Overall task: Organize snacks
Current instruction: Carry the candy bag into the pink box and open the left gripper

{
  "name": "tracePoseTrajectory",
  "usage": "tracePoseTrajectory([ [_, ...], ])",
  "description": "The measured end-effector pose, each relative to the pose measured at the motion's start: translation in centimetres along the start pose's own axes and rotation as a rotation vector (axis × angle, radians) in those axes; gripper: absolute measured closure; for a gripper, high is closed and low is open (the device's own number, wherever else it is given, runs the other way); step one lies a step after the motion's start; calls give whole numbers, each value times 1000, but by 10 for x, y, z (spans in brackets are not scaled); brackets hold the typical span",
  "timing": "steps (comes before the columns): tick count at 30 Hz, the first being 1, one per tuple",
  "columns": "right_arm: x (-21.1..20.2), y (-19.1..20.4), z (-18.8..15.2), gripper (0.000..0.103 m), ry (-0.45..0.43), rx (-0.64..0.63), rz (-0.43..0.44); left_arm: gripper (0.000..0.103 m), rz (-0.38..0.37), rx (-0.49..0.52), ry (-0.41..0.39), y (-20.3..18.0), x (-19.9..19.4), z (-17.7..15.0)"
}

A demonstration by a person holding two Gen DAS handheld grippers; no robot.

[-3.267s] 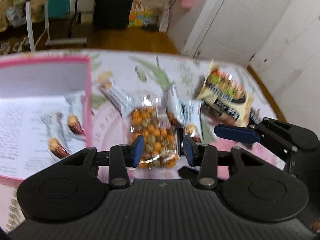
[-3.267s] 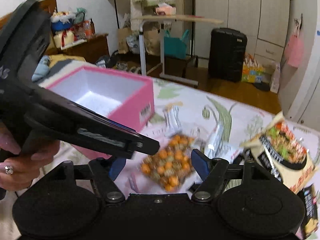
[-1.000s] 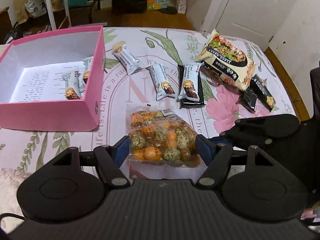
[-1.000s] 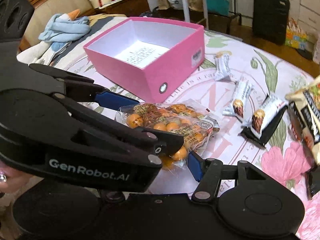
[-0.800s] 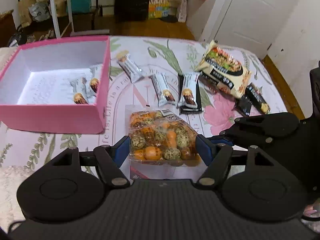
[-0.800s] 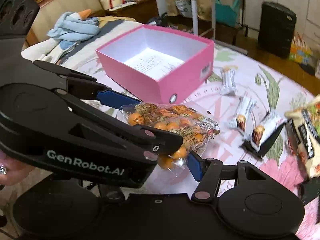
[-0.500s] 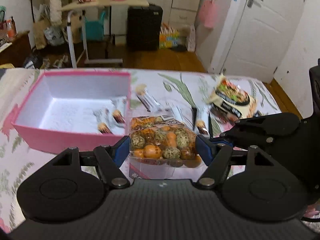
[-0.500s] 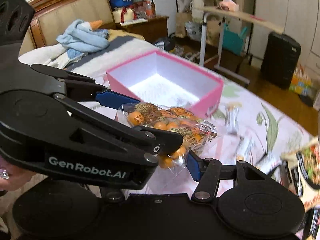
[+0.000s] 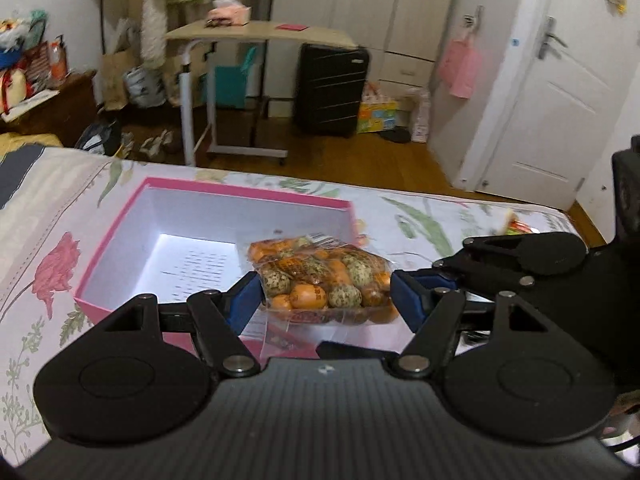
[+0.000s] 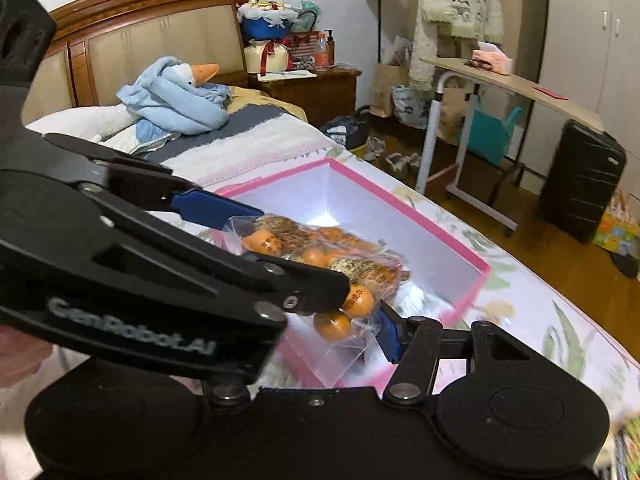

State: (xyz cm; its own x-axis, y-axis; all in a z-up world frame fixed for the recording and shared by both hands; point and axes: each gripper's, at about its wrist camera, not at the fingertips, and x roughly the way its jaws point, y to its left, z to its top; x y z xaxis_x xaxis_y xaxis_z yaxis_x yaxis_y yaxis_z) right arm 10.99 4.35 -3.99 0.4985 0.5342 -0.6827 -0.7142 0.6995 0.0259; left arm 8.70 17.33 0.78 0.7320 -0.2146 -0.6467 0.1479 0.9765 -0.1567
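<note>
Since the last frames we've lifted the snack bag [image 9: 324,276] off the floral bedspread [image 9: 48,240] and carried it toward the pink box [image 9: 120,224]; loose bars and the noodle pack have dropped out of view.

Our left gripper [image 9: 322,300] is clamped on the bag, blue pads [image 9: 246,300] pressing both sides. Bag is a clear pouch of orange and speckled pieces, held off the surface, hanging over the near right part of the box, above its near wall. In the right wrist view the same bag [image 10: 320,264] sits between the left gripper's [image 10: 256,240] fingers with the box [image 10: 440,240] behind and below it.

Our right gripper [image 10: 332,336] sits just beside the bag's near end; only one blue pad [image 10: 388,336] shows, the other is hidden behind the left gripper, so we cannot tell its state.

Box lies on the bedspread, near the foot-end edge of the bed, white inside, printed sheet [image 9: 192,264] on its floor.
</note>
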Motion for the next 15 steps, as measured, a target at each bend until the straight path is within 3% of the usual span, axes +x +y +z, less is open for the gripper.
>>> tracePoseTrajectory([
  [2, 25, -13, 3, 40, -25, 22, 42, 35, 15, 12, -23, 16, 16, 1],
  [8, 87, -36, 6, 40, 41, 92, 113, 35, 23, -53, 22, 57, 74, -1],
  [13, 124, -35, 3, 39, 171, 98, 136, 34, 50, -140, 155, 79, 112, -4],
  [15, 121, -34, 2, 34, 192, 105, 126, 31, 41, -157, 179, 83, 112, -7],
])
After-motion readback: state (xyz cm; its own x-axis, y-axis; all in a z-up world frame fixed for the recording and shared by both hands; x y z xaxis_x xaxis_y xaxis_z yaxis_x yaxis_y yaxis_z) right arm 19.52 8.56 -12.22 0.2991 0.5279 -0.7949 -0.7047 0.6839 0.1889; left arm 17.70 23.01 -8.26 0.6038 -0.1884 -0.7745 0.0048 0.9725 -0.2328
